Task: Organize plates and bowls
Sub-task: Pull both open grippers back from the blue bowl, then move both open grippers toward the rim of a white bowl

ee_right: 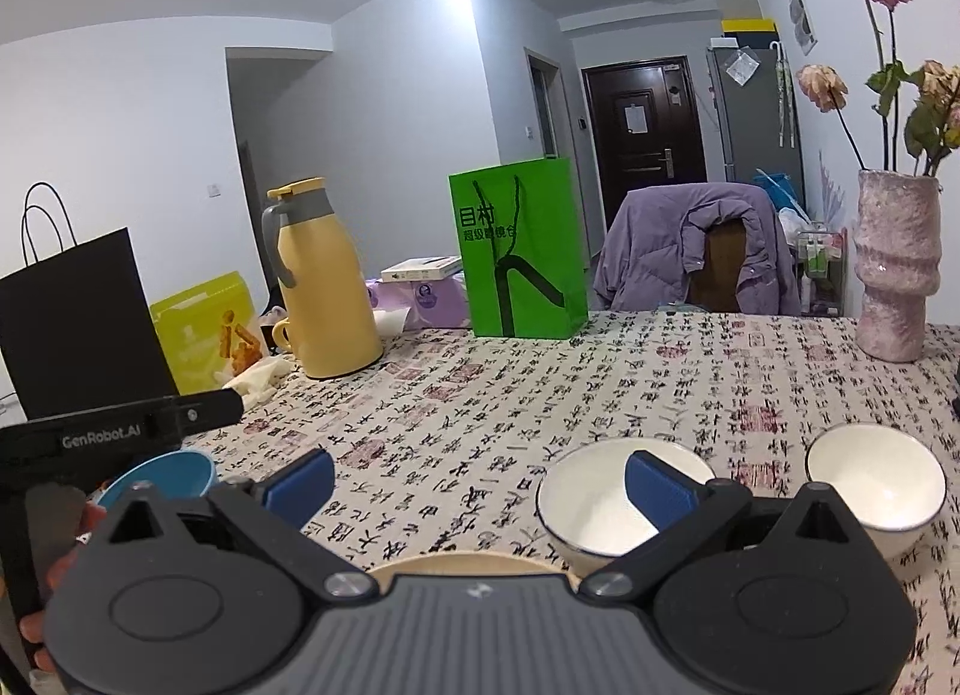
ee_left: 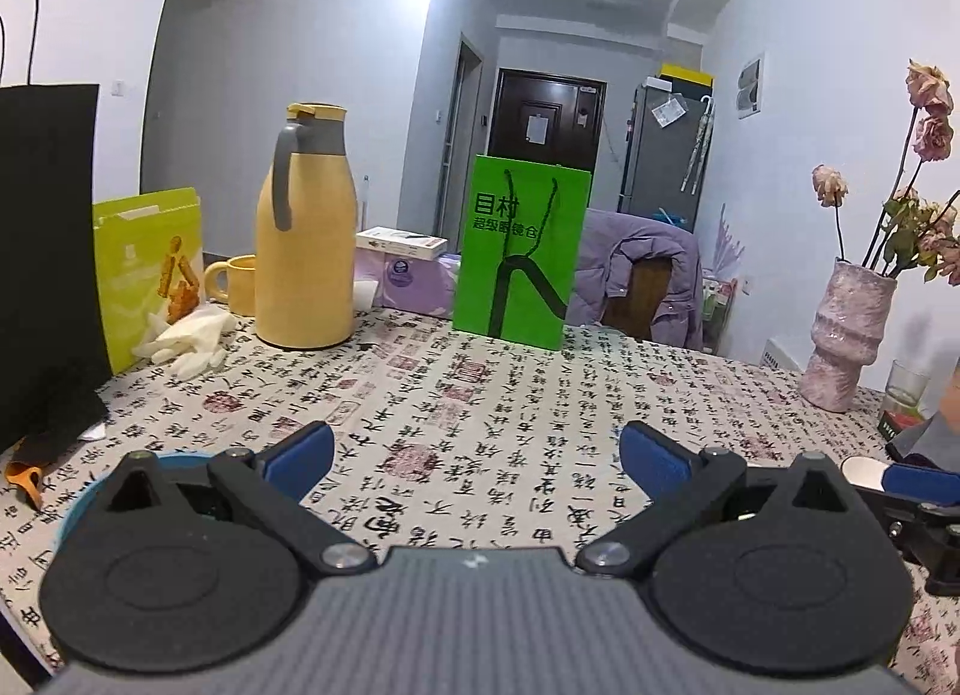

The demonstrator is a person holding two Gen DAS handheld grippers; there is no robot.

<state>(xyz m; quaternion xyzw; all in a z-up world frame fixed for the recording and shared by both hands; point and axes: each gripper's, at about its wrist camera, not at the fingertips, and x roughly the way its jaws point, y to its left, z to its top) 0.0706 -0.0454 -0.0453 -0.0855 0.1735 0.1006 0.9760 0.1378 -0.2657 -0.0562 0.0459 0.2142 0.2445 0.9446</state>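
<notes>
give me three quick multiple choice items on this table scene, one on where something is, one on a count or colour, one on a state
1. Where does the green bag stand?
A. at the table's far edge, beside the yellow flask
B. inside the blue bowl
C. on the chair

2. How many white bowls show in the right wrist view?
A. none
B. two
C. five

3. How is the right gripper?
A. shut on a bowl
B. shut on nothing
C. open, holding nothing

Answers:
1 A, it stands upright on the cloth to the right of the flask.
2 B, a nearer white bowl and a second white bowl sit side by side.
3 C, its blue pads are wide apart with only tablecloth and bowl beyond.
</notes>
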